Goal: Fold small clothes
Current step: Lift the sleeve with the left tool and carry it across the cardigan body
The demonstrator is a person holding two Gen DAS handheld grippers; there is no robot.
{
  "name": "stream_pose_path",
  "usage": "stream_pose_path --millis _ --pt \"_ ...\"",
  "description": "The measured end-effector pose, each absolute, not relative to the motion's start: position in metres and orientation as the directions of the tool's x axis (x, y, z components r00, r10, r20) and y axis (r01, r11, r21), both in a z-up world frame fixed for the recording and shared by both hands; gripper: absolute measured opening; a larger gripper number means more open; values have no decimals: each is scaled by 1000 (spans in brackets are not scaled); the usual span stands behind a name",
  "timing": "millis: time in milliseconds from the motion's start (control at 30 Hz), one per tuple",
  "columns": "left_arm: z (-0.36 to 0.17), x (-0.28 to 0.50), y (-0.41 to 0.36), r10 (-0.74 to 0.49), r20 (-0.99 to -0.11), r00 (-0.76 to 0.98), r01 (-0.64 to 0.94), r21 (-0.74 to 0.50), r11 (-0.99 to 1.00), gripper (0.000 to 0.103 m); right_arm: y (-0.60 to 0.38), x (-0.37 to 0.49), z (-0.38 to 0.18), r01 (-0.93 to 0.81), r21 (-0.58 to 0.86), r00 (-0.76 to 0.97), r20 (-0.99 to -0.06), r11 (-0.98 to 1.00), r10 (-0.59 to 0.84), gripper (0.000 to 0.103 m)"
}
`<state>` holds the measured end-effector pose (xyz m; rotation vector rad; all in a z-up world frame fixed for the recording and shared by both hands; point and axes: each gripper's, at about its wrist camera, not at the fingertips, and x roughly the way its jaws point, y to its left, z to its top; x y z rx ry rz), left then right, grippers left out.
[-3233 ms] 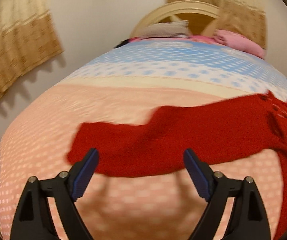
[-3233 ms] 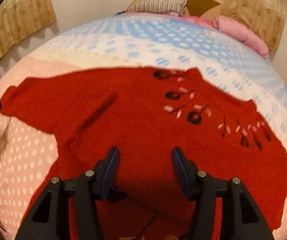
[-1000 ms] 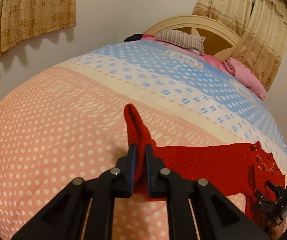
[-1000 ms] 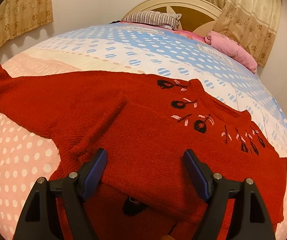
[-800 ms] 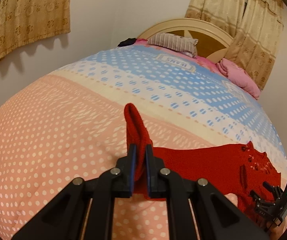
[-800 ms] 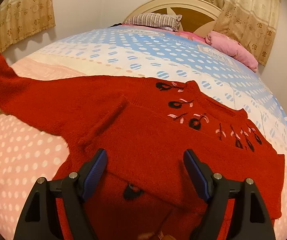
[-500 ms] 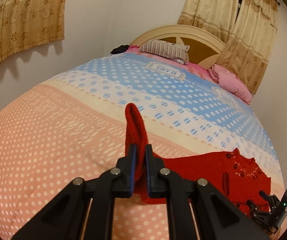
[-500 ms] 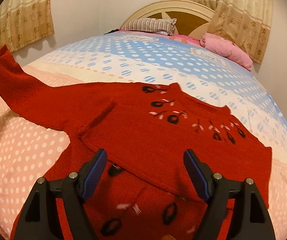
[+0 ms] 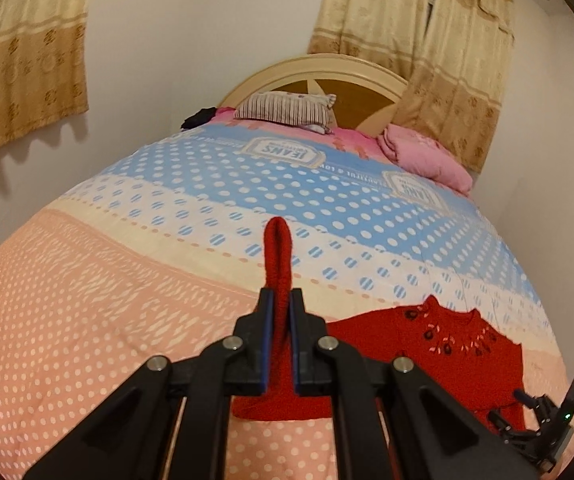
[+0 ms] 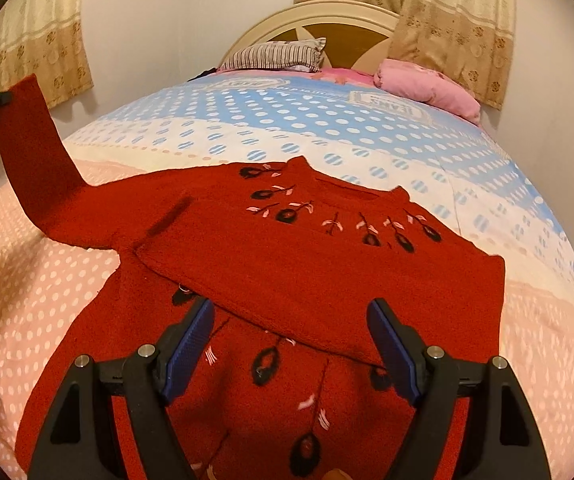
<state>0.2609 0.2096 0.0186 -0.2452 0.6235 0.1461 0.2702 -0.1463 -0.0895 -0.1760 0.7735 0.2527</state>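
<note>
Dotted quilt, striped pillow, pink blanket.

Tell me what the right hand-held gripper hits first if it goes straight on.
Probably the red sweater: the open right hand-held gripper points at its folded-over edge, though depth is unclear.

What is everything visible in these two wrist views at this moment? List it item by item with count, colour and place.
sweater: one, red with dark flower embroidery, lying on the bed, one side already folded over the body
sleeve: one, red, lifted off the bed by its cuff
quilt: one, pink, cream and blue bands with dots, covering the bed
striped pillow: one, grey-striped, at the headboard
pink bundle: one, pink, right of the pillow
headboard: one, cream and brown, against the wall
curtains: two, beige patterned, on the walls
left gripper: black with blue pads, clamped on the sleeve
right gripper: black with blue pads, open above the sweater's lower part
</note>
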Motion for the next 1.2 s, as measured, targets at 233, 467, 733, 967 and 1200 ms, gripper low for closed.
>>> stream_pose_path --millis 233,467,733,967,1200 --pt "39 269 190 12 -560 828 -182 -249 951 8 -156 263 -93 -294 -63 679 -716 954 162 79" --pt "64 287 140 -78 -519 851 -96 -300 949 8 -180 249 -90 -269 -59 678 -720 961 146 79" --pt "85 307 73 -161 -482 861 6 -307 952 8 -214 225 -88 -245 -52 689 -711 968 136 79" --pt "81 320 14 -237 -487 840 94 -300 949 8 -242 214 -94 -209 -34 691 -712 977 123 79" --pt "56 331 -53 -304 -523 796 173 -285 943 8 -259 203 -106 -189 -20 684 -720 982 117 79"
